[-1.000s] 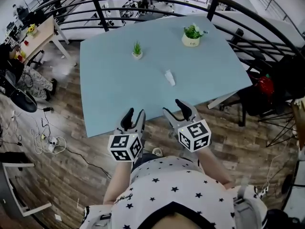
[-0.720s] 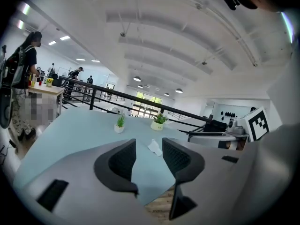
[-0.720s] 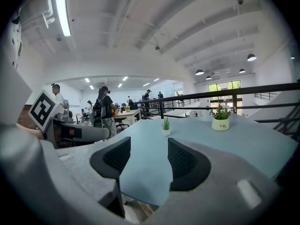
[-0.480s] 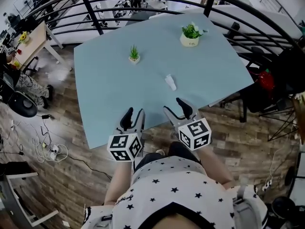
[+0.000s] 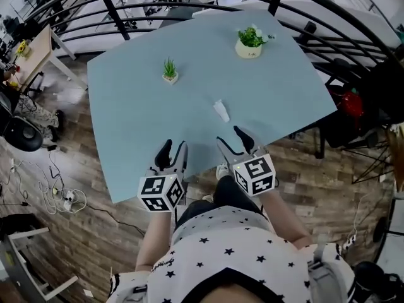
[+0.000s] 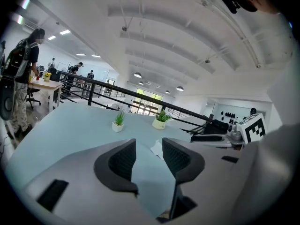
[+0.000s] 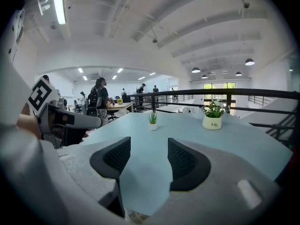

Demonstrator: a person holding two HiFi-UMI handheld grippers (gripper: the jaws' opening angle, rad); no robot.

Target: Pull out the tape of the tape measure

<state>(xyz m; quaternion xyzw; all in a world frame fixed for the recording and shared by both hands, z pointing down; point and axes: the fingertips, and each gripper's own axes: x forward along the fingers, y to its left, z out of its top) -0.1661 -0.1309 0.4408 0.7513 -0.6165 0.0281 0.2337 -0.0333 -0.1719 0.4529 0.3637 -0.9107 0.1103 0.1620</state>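
Containers, left to right. A small white pot point(image 5: 169, 77) stands upright on the light blue rectangular table point(image 5: 126, 112), toward its far left part. It holds a short tuft of spiky green grass. The same pot shows in the left gripper view point(image 6: 117, 126) and in the right gripper view point(image 7: 152, 125). Well to its right, near the far edge, stands a larger round cream pot point(image 5: 247, 52) with dark print on its side. It holds a bushy green leafy plant with a few pale blooms, and is also seen from the right gripper point(image 7: 212, 122).

Task item. A small white tape measure point(image 5: 221, 111) lies flat on the table, about midway between the two pots and nearer the person. It is elongated and set at a slant. It lies apart from both pots and both grippers, just beyond the gripper tips. From the left gripper it shows as a pale patch past the jaws point(image 6: 157, 148). Finer detail of the casing is too small to tell.

Grippers. The left gripper point(image 5: 173, 151) hangs over the near table edge, its jaws parted with only the table surface seen between them. The right gripper point(image 5: 232, 141), just beside it, sits slightly further in, jaws likewise spread and holding nothing.
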